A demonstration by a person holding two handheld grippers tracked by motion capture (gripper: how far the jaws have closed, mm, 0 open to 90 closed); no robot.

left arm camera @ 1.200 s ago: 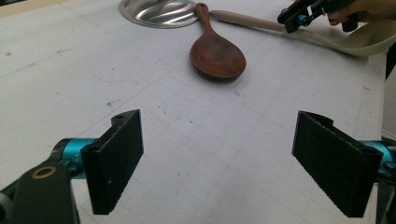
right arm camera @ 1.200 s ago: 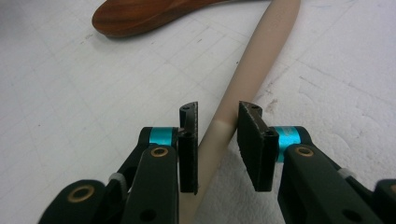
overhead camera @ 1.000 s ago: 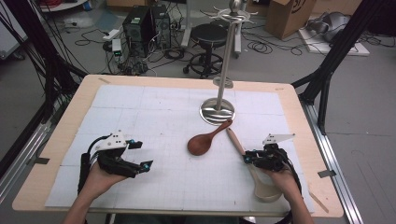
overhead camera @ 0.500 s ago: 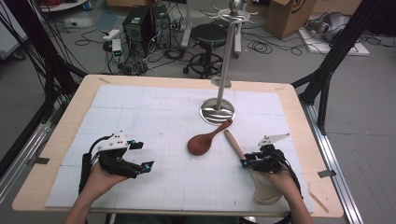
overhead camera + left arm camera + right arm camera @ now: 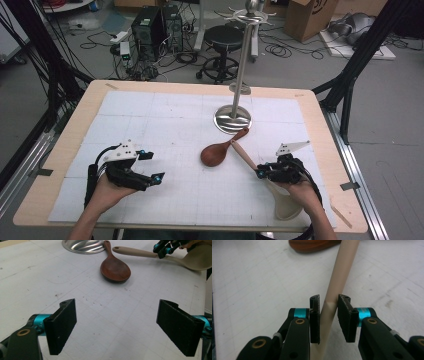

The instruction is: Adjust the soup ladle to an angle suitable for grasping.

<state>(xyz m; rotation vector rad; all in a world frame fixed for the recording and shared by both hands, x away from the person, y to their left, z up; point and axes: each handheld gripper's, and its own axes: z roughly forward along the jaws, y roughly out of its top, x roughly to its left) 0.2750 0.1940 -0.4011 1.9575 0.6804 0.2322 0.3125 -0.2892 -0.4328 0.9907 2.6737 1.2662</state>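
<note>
A workshop floor strewn with cables, a computer tower, a black stool and cardboard boxes is seen beyond the far edge of a pale wooden table [image 5: 320, 125], most of whose top is covered by a white gridded mat [image 5: 165, 125]. A bare wooden margin is left around the mat on every side, and dark frame struts stand off the table's left and right edges.

A metal stand [image 5: 233, 119] with a round base is placed at the centre of the far half. Just in front of that base a dark wooden spoon [image 5: 216, 154] lies bowl toward the person, its handle tip close to the base rim. Beside it, to the right, a beige spoon [image 5: 286, 200] is laid slantwise, its bowl near the table's near right edge and its handle end close by the wooden spoon's handle.

The right gripper [image 5: 261, 172] is set across the beige spoon's handle, and in the right gripper view the handle is seen pinched between the two black pads, which have just been closing on it. The left gripper [image 5: 150, 166] is held over the near left part of the mat with its jaws spread wide and nothing between them.

Wide bare mat is left open on the left half and between the two grippers.
</note>
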